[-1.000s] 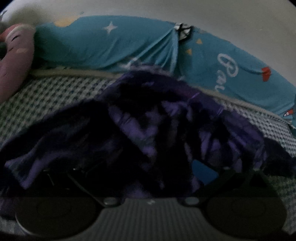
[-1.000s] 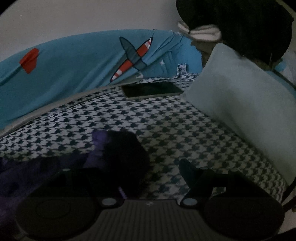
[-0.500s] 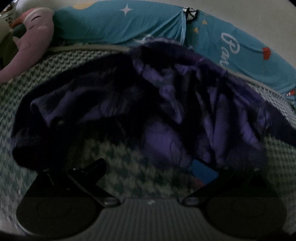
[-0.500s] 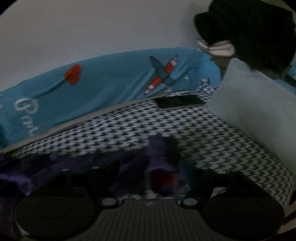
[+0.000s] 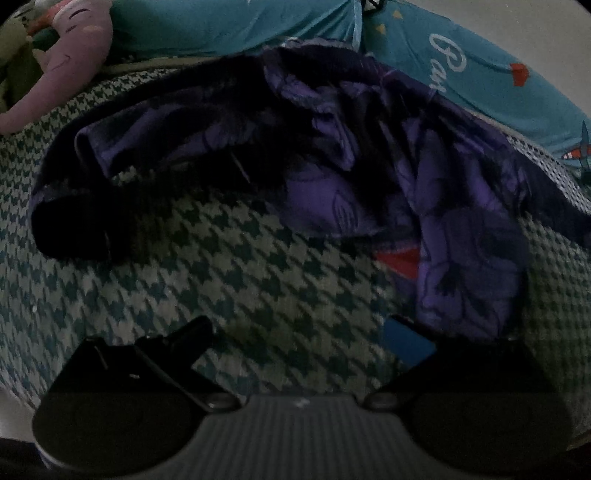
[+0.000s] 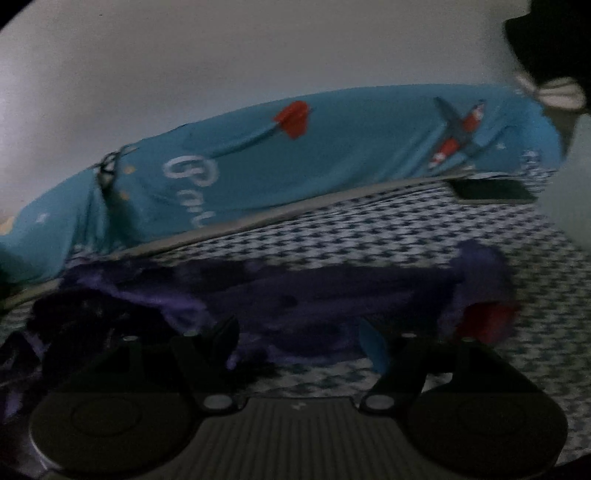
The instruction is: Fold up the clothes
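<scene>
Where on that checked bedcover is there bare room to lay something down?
Bare checked bedcover lies between the crumpled purple garment and the left gripper. More lies beyond the garment, toward the dark phone. The back is crowded: the garment meets the teal printed bedding.

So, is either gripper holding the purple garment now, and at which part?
Nothing is held. The left gripper and the right gripper are both open, and the purple garment lies loose on the houndstooth cover.

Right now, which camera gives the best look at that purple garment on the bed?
The left wrist view: the purple garment sprawls crumpled across most of it, folds visible. The right wrist view shows only a blurred, dark strip of it.
</scene>
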